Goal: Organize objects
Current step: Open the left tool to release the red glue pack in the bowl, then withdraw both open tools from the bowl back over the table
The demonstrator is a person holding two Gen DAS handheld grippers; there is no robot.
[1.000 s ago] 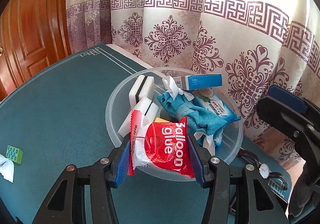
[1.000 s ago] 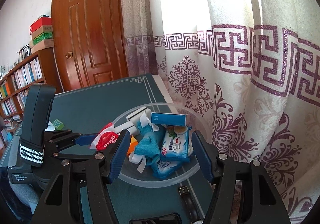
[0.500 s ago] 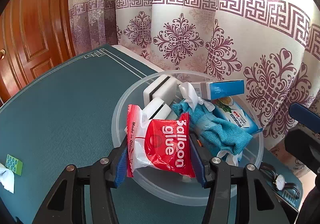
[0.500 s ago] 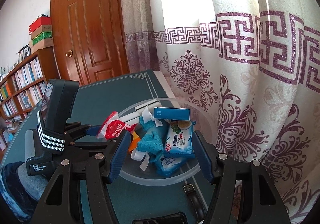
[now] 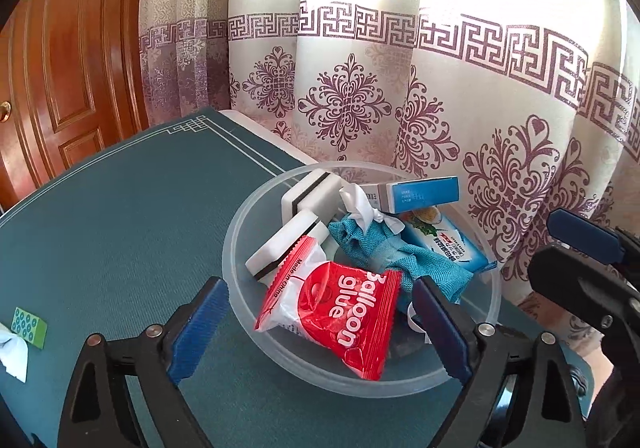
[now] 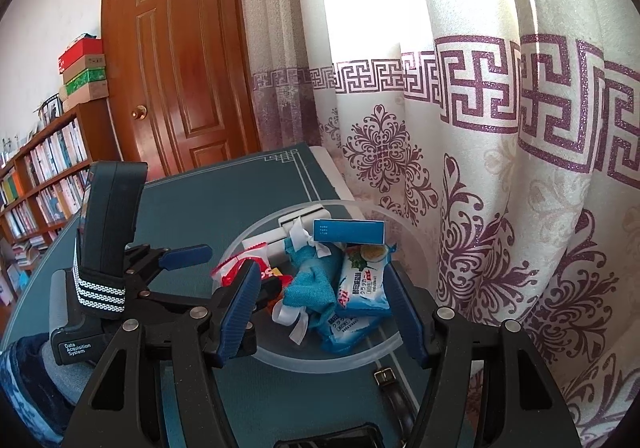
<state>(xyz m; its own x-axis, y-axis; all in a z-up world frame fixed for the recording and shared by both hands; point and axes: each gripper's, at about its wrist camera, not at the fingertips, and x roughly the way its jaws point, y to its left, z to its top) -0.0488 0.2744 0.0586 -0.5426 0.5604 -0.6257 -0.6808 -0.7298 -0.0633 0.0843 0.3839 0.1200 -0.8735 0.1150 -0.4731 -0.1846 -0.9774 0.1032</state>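
Opening wide at the bottom of the frame, left gripper [image 5: 320, 322] — blue pads clear of the red balloon glue packet [image 5: 334, 312], nothing gripped. Lying just beyond, inside the clear plastic bowl [image 5: 240, 248] at centre, leaning against white sponge blocks [image 5: 288, 244] and a teal cloth [image 5: 384, 252]. Hovering half-open and empty at lower centre of its own view, right gripper [image 6: 322, 308]. Hanging behind, patterned curtain [image 5: 400, 96].

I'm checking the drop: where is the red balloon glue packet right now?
In the left wrist view the balloon glue packet lies inside the clear bowl at its near rim, against the white sponge and teal cloth.
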